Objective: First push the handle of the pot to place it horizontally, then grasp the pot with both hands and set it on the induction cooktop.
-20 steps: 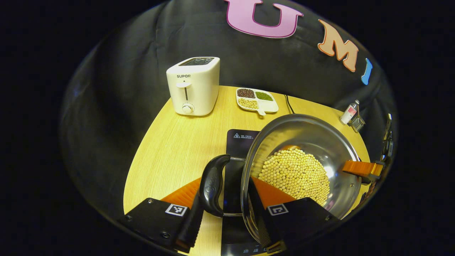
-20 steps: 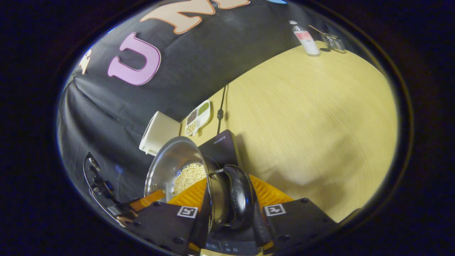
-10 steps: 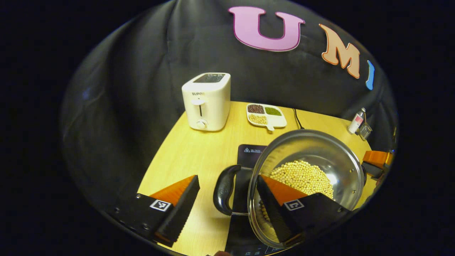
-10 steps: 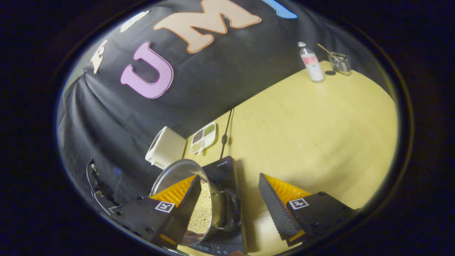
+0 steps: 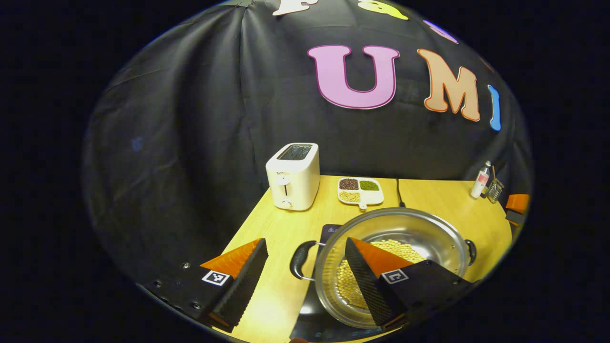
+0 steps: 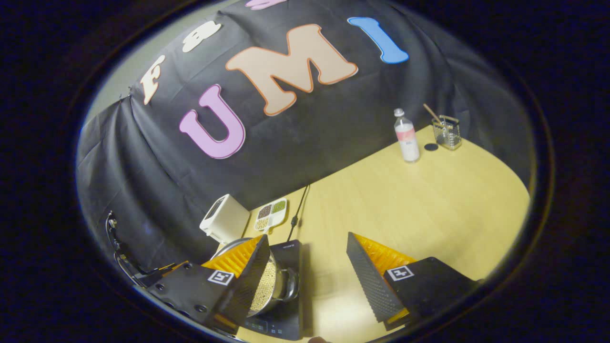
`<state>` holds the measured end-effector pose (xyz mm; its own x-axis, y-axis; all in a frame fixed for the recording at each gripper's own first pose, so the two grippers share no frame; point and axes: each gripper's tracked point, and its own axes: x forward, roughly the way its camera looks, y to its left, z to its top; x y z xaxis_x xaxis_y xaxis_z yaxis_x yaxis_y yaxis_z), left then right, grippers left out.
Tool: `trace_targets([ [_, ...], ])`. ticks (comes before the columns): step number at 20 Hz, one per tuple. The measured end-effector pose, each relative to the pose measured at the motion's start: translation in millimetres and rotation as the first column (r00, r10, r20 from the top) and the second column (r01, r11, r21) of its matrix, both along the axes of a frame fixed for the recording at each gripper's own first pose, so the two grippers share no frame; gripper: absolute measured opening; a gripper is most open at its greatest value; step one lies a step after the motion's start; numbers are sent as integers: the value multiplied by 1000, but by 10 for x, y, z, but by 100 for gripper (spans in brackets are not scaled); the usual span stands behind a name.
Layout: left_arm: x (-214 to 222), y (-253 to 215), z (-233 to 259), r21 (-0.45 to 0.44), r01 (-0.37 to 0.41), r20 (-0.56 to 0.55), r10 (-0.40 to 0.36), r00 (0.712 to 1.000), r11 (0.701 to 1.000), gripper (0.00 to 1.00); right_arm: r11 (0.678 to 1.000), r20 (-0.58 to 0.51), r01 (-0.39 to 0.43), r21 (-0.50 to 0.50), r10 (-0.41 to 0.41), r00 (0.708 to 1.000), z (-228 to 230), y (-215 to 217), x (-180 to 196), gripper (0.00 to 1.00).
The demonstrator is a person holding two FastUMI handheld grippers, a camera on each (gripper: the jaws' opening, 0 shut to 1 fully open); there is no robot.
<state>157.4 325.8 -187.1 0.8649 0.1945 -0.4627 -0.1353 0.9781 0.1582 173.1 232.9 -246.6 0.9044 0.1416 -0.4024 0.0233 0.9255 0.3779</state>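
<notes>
The pot, holding pale beans, sat on the induction cooktop on my counter, its handles level at either side. My left claw was spread wide, gripping nothing, above the near handle and rim. My right claw was likewise agape and empty. A toaster and divided dish stood behind.

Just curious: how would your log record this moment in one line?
pot: on cooktop | left gripper: open | right gripper: open
</notes>
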Motion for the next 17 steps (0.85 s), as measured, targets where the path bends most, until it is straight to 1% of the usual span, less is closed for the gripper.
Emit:
trace_targets([
  [4, -228, -718, 408, -34, 18, 85, -15, 996, 999, 100, 998, 4, -27, -65, 27, 1000, 294, -502, -284, 91],
  [7, -368, -1275, 687, -69, 40, 153, -29, 988, 997, 100, 995, 35, -40, -90, 43, 998, 560, -857, -433, 92],
  [8, -409, -1442, 776, -77, 50, 176, -36, 984, 996, 99, 995, 56, -40, -95, 45, 997, 676, -975, -483, 100],
  [9, -461, -1591, 866, -79, 56, 196, -39, 980, 995, 100, 995, 75, -38, -95, 45, 996, 792, -1081, -510, 92],
  [10, -504, -1722, 959, -75, 58, 216, -40, 976, 996, 99, 996, 97, -36, -87, 45, 994, 915, -1176, -555, 91],
  [11, -544, -1830, 1026, -68, 58, 234, -40, 971, 996, 99, 997, 119, -33, -75, 42, 992, 1051, -1257, -590, 100],
  [13, -625, -2074, 1175, -45, 64, 278, -49, 959, 997, 99, 997, 161, -26, -77, 38, 986, 1275, -1434, -667, 100],
  [15, -696, -2299, 1316, -17, 74, 323, -65, 944, 997, 99, 994, 206, -23, -109, 45, 978, 1471, -1566, -750, 99],
  [16, -729, -2409, 1384, -2, 80, 344, -74, 936, 997, 99, 992, 228, -24, -127, 53, 972, 1583, -1611, -802, 91],
  [17, -762, -2525, 1449, 13, 87, 364, -86, 927, 996, 96, 989, 248, -26, -146, 62, 967, 1687, -1642, -853, 91],
])
